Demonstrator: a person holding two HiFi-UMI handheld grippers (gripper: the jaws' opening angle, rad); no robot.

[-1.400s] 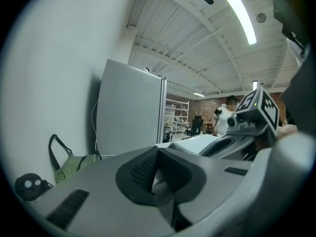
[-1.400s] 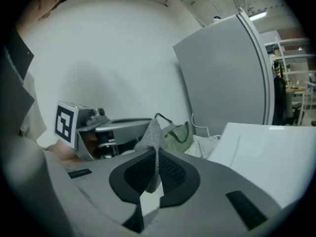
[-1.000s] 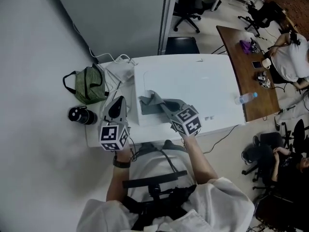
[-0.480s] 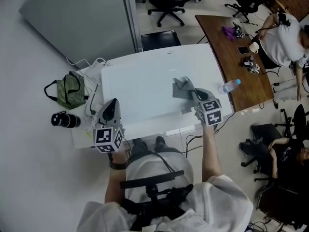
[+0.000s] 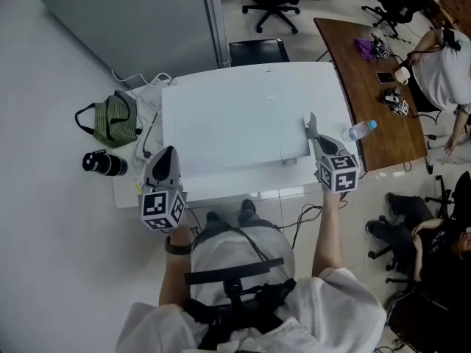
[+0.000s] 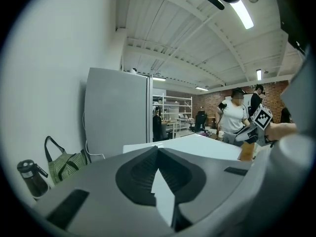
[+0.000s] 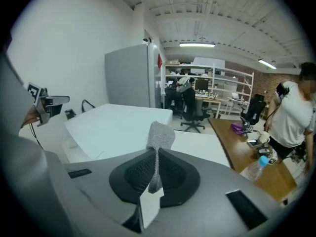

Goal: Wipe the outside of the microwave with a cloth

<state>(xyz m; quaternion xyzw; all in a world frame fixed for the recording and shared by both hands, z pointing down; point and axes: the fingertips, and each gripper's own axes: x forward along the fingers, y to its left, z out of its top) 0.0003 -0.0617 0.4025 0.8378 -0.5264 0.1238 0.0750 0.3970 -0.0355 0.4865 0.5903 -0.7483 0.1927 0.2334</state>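
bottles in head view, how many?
2. A clear water bottle with a blue cap on the wooden desk at right; a black flask by the green striped bag at left. The desk clutter may hide more.

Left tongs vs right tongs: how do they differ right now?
1. The right tongs are shut on a grey cloth; the left tongs are shut on nothing.
2. The right tongs sit at the microwave's right edge; the left tongs are held off it, by its front left corner.

Shared: both are closed, point away from the person, and carry a marker cube.
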